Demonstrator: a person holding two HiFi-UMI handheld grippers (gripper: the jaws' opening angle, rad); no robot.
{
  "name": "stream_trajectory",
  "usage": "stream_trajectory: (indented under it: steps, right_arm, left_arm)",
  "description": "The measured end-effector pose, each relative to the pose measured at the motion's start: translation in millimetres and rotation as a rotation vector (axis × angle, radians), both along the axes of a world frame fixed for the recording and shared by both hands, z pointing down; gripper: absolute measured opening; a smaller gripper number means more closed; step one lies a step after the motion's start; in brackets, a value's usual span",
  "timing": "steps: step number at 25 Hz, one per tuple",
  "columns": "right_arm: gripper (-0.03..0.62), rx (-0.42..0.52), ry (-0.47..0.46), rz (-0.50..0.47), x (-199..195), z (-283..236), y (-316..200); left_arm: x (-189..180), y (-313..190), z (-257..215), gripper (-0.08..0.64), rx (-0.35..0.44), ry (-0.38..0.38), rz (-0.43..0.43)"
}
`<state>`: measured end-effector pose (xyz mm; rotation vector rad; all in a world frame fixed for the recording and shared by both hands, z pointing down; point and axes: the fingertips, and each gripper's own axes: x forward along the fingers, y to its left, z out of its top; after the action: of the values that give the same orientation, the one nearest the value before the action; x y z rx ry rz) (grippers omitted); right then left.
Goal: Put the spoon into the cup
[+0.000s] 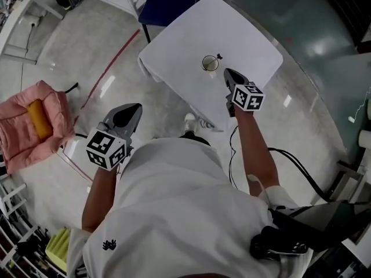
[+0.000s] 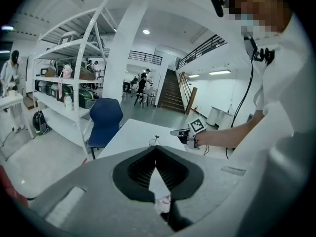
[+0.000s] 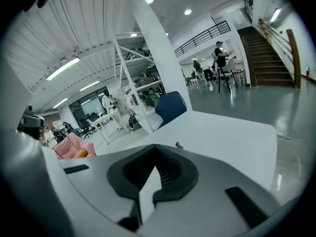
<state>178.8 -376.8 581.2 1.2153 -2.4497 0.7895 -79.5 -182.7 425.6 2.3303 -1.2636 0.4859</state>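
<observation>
Now the spoon (image 1: pixel 218 57) stands in the cup (image 1: pixel 209 63) on the white table (image 1: pixel 174 54). Its long axis leans so that the dark handle end pokes over the rim toward the upper right in the head view. Your right gripper (image 1: pixel 226 72) hangs just beside the cup, jaws clenched together with nothing between them. Your left gripper (image 1: pixel 137 106) is well apart from the table, over the floor (image 1: pixel 87 51), jaws likewise closed and empty.
</observation>
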Motion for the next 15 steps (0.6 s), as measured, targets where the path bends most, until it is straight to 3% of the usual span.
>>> stream_trajectory:
  steps: [9, 15]
  right_arm:
    - [0.008, -0.025, 0.03, -0.155, -71, -32, 164]
    - [0.008, 0.001, 0.013, -0.23, -126, -57, 244]
  left_arm:
    - [-26, 63, -10, 0.01, 0.056, 0.051, 0.078]
    - [-49, 116, -7, 0.009, 0.046, 0.083, 0.119]
